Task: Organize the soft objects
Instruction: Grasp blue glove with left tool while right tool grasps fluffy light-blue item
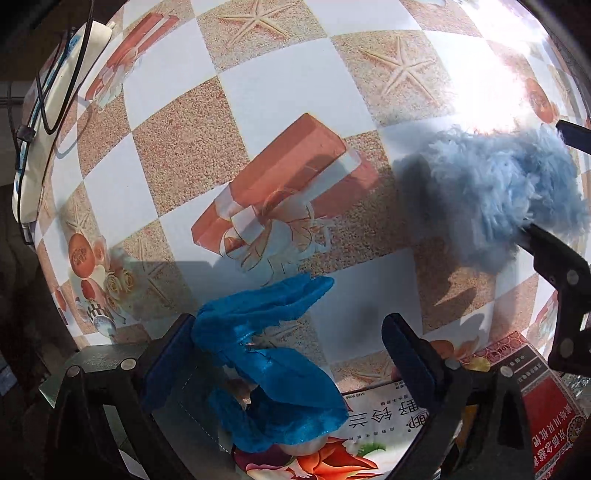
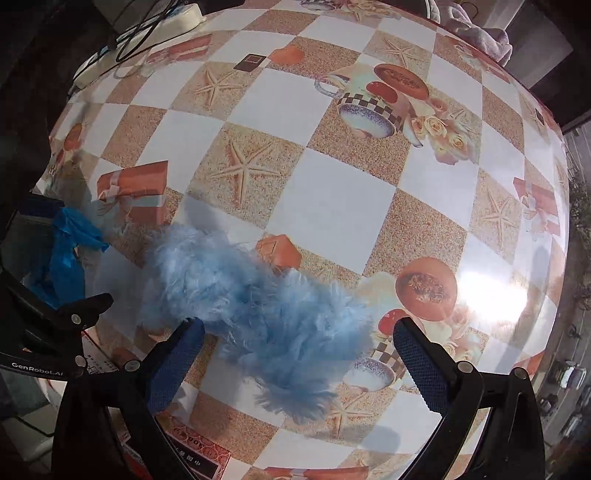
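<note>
A bright blue satin cloth [image 1: 269, 354] hangs between the fingers of my left gripper [image 1: 291, 354], draped against the left finger [image 1: 173, 362]; the jaws stand wide open. It also shows at the left edge of the right wrist view [image 2: 66, 251]. A fluffy light-blue soft thing [image 2: 255, 314] lies on the table between the wide-open fingers of my right gripper [image 2: 299, 365]. In the left wrist view the fluffy thing [image 1: 506, 199] sits at the right, with the right gripper's fingers [image 1: 554, 258] around it.
The table [image 2: 332, 210] has a glossy checkered cover with starfish, gift boxes and cups printed on it. A white power strip with black cables [image 2: 147, 33] lies at the far left edge. A red printed box [image 1: 543, 406] and a flowered carton [image 1: 369, 424] sit below the left gripper.
</note>
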